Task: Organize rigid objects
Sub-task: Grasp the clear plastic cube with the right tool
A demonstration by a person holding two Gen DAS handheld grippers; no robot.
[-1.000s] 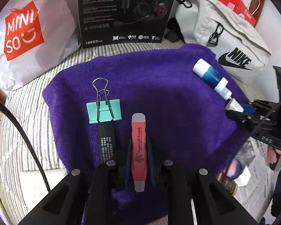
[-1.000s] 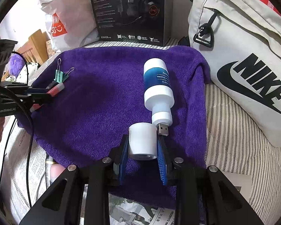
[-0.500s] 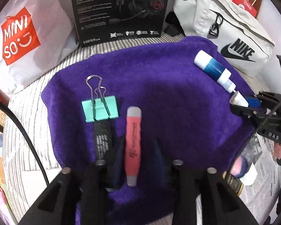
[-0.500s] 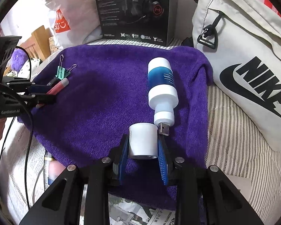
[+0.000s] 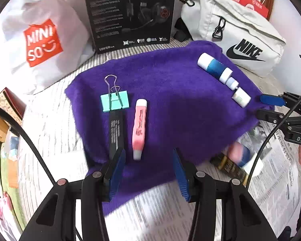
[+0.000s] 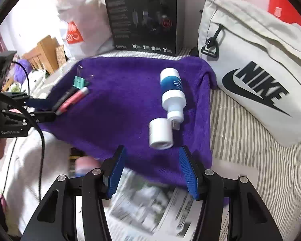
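Release step complete, by the look of it. The left gripper [image 5: 148, 172] stood open and empty; the pink plastic flashlight pen [image 5: 139, 125] lay on the purple fleece towel [image 5: 170, 100], beside the black bar [image 5: 116, 130]. The right gripper [image 6: 153, 170] was likewise open, the white cylindrical cap [image 6: 160, 133] lying free beyond it. A second earlier both items sat between jaws that have since been opening. Next move probably calls for selecting another item.

Towel centre: the purple towel [image 5: 170, 100] lay bare between the two groups, open for a pass.
10 o'clock: binder clip [image 5: 114, 102], black stick [image 5: 116, 130] and pink flashlight [image 5: 139, 128] crowded together.
2 o'clock: bottle [image 5: 214, 67] and white cap [image 5: 240, 98] lay in line.
12 o'clock: headset box [image 5: 130, 14] and Nike bag [image 5: 234, 38] walled the far edge.
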